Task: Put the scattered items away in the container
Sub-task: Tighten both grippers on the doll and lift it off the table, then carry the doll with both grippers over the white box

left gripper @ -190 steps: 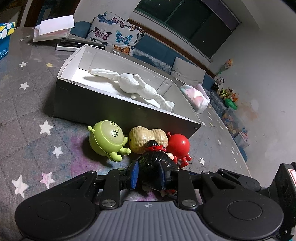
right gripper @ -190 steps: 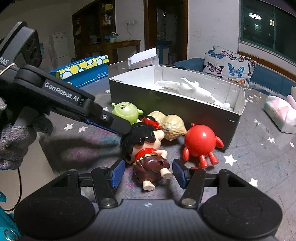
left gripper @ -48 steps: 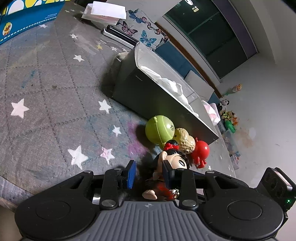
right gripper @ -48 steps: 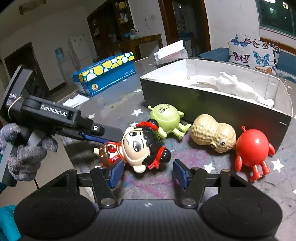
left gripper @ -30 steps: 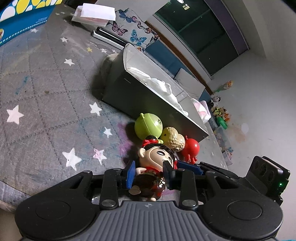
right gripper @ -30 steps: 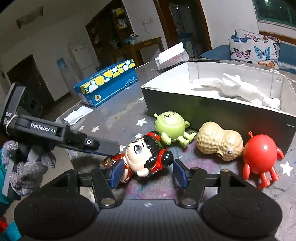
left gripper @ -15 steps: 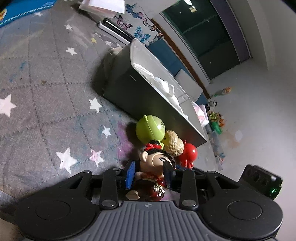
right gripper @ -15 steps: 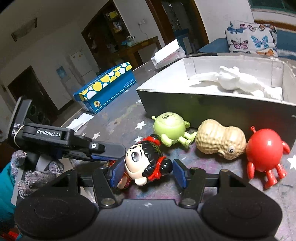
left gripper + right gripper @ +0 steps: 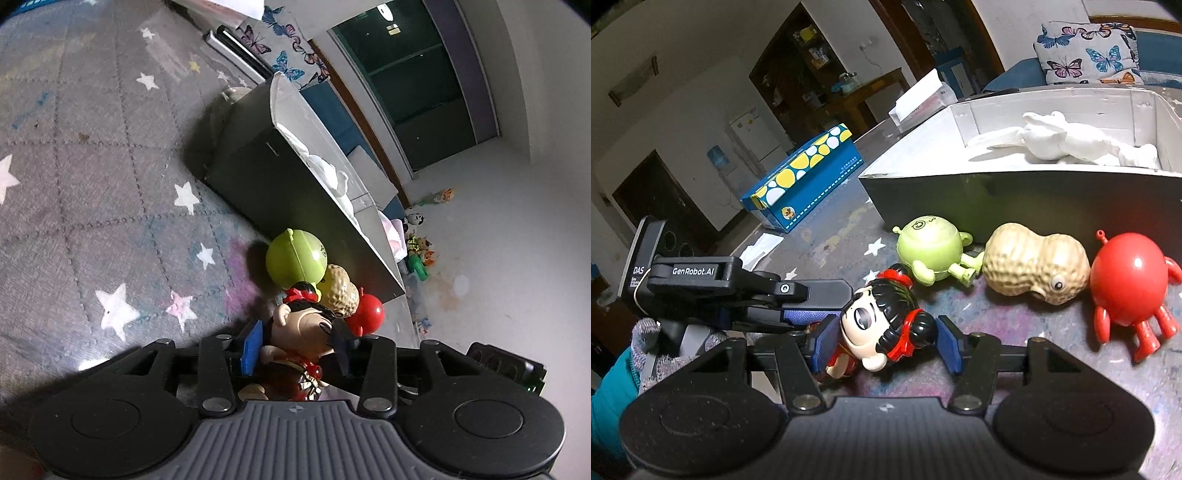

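Observation:
My left gripper [image 9: 295,347] is shut on the black-haired doll [image 9: 299,336] and holds its body; the doll also shows in the right wrist view [image 9: 882,325]. My right gripper [image 9: 884,343] is open, its blue pads on either side of the doll's head, not pressing it. A green alien toy [image 9: 932,251], a peanut toy [image 9: 1034,264] and a red crab toy [image 9: 1130,284] lie on the star mat in front of the grey box [image 9: 1015,199]. A white rabbit toy [image 9: 1067,142] lies inside the box.
A blue spotted carton [image 9: 805,181] and a tissue box [image 9: 919,96] stand at the back left. A butterfly cushion [image 9: 1086,55] lies behind the box. The mat's edge drops to the floor at the right in the left wrist view, where small toys [image 9: 419,247] lie.
The left gripper took hold of the doll and turned it on its side. The right gripper has closed in around the doll's head and its pads have narrowed.

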`<state>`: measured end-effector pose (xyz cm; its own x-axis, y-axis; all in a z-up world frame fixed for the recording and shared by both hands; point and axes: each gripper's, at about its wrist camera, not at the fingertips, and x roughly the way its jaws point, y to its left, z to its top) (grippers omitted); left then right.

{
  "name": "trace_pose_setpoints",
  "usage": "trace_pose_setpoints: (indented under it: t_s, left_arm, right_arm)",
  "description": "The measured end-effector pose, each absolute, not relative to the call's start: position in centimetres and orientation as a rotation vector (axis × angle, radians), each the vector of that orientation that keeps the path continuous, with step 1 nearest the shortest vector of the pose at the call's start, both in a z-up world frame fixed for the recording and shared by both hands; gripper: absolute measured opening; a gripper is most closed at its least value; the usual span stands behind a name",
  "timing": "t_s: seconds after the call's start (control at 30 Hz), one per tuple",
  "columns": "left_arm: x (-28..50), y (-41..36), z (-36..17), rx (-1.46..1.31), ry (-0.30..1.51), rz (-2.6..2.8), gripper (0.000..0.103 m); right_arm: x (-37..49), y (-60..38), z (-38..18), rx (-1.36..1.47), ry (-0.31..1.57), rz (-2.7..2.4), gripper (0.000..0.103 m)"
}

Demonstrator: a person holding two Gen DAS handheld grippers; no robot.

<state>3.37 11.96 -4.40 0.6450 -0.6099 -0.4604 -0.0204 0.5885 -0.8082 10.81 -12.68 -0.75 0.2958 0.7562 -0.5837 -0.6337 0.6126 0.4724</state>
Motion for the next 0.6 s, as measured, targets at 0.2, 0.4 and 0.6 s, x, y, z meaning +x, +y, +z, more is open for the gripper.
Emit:
trace_pose_setpoints:
  t_s: [0.2, 0.4, 0.6]
  left_arm:
    - [3.2, 11.6, -4.3, -0.869, 0.805, -0.393, 0.045]
    - [2.6, 11.1, -3.9, -0.857, 0.792, -0.416, 0.045]
    - [3.4, 9.8, -1.7, -0.832, 0.737, -0.454, 0.045]
  right_arm:
    - [10.5, -12.4, -0.6, 0.150, 0.856, 0.916, 0.057]
    - [9.5, -13.0, 0.1, 0.131, 0.827, 0.908, 0.057]
    - [8.9, -14.1, 2.4, 0.113, 0.748, 0.894, 0.057]
